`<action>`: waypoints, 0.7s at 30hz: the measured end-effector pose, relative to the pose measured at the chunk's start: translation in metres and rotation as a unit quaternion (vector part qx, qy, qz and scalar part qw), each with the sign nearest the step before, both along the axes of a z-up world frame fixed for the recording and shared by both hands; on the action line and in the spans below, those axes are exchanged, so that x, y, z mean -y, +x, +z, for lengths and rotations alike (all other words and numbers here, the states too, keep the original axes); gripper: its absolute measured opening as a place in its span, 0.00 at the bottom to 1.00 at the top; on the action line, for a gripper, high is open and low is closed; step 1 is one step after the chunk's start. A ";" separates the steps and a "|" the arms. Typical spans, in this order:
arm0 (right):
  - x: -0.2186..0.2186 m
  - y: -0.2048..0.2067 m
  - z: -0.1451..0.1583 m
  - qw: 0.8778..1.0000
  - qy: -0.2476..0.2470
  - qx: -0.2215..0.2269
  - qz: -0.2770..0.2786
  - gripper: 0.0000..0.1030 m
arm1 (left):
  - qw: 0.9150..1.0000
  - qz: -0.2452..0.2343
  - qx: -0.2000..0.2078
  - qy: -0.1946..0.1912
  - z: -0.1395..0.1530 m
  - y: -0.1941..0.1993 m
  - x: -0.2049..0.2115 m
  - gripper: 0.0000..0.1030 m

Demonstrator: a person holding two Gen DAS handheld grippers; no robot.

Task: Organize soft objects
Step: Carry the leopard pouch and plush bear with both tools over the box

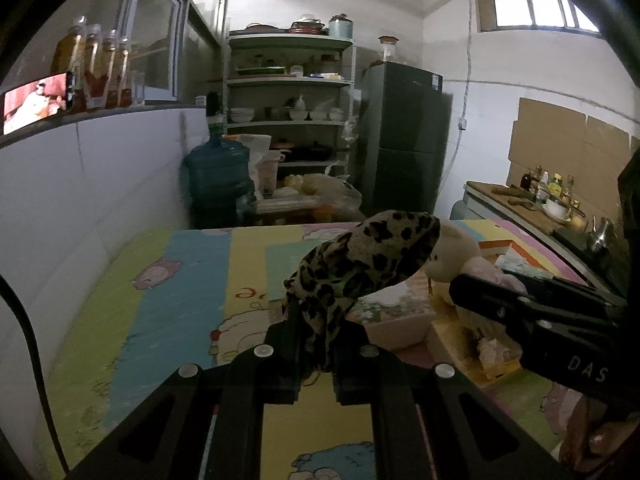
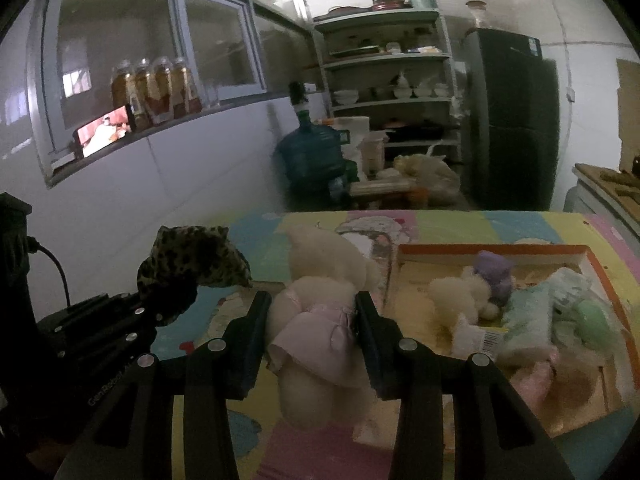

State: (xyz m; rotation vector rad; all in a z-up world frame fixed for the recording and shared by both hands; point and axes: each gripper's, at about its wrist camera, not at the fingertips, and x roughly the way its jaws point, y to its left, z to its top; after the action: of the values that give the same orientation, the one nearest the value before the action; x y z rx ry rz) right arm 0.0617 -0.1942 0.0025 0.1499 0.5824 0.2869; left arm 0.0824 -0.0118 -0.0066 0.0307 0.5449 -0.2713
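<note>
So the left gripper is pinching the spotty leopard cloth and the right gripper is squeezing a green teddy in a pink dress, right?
Not quite: the teddy in the right gripper is cream, not green, as the right wrist view shows. The left gripper does pinch the leopard cloth.
</note>
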 end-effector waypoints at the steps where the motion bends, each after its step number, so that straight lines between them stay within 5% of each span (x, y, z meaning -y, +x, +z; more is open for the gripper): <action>1: 0.004 -0.001 0.000 1.000 0.001 0.000 -0.003 0.42 | 1.000 -0.003 0.000 0.001 0.000 0.000 0.004 0.11; 21: 0.095 -0.022 -0.002 0.996 0.031 0.010 -0.080 0.42 | 0.997 -0.075 -0.005 0.000 0.003 0.002 0.085 0.11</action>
State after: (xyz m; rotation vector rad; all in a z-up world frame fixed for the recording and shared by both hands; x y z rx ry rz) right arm 0.0394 -0.2887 0.0004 0.2518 0.5382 0.1508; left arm 0.0844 -0.0967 -0.0040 0.0694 0.5539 -0.4178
